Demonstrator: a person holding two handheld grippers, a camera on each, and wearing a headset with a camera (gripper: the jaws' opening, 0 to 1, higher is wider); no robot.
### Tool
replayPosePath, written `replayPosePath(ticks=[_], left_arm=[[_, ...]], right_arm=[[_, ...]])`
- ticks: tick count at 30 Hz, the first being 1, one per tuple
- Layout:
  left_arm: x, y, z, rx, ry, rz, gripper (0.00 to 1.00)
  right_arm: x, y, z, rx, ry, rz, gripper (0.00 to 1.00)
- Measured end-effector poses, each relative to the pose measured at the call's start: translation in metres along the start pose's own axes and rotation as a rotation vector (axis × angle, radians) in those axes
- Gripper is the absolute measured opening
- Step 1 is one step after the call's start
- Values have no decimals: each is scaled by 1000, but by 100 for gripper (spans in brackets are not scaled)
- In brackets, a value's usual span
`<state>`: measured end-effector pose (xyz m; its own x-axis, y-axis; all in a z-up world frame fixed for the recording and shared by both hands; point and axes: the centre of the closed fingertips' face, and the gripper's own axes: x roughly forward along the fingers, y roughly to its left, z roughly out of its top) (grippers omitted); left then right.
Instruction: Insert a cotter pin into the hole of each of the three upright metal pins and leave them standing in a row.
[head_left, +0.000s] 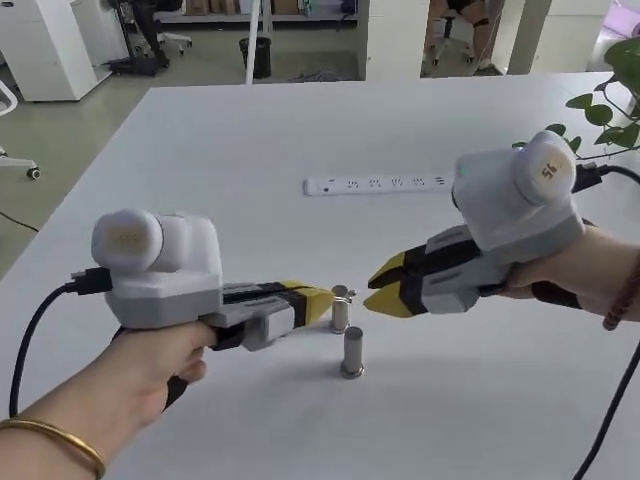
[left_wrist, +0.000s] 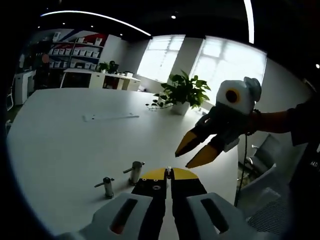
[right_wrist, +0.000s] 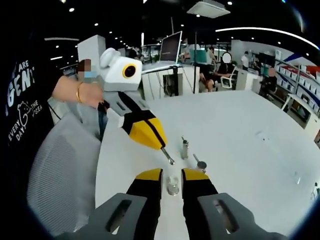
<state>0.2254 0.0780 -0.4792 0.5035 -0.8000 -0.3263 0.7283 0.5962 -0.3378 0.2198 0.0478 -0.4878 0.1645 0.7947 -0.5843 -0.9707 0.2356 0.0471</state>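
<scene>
In the head view, the left gripper (head_left: 326, 302) is pointing at two upright metal pins (head_left: 352, 352) on the white table (head_left: 220, 150). The right gripper (head_left: 368, 291) is hovering opposite, jaws parted. In the left gripper view, the closed jaws' load is showing as a mere speck. In the right gripper view, they are pinching a thin cotter pin (right_wrist: 168, 156) near three pins.

The cotter pin (right_wrist: 168, 155) at the left claw (right_wrist: 161, 146) tip is too thin to read. Holes in the pins (right_wrist: 185, 148) beyond it are too small to tell.
</scene>
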Motion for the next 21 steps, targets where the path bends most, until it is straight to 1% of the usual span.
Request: replayPosePath(ticks=[2,5,7,10,13,14,17,20,21], left_arm=[[-2,0,-1,16,-1,-9,0],[-4,0,-3,23,3,-18,0],[-5,-4,-3,37,-3,-45,0],[-6,-10,-4,77,-2,-74,0],[-5,-16,-3,98,-7,-106,0],[-6,-19,-3,111,-7,-119,0],[-6,-23,-6,132,3,-148,0],[-7,-28,-7,148,4,-177,0],[-8,-31,-7,155,6,-196,0]], right_arm=[[-1,3,-1,5,3,10,11],[-2,8,-4,15,8,35,11],[-2,14,-5,18,13,62,11],[-2,19,-5,18,18,88,11],[-2,24,-6,25,19,118,11],[-2,25,-6,25,20,125,11],[-2,29,-7,25,21,144,10],[-3,31,-8,23,23,157,9],[-3,33,-9,21,24,165,8]])
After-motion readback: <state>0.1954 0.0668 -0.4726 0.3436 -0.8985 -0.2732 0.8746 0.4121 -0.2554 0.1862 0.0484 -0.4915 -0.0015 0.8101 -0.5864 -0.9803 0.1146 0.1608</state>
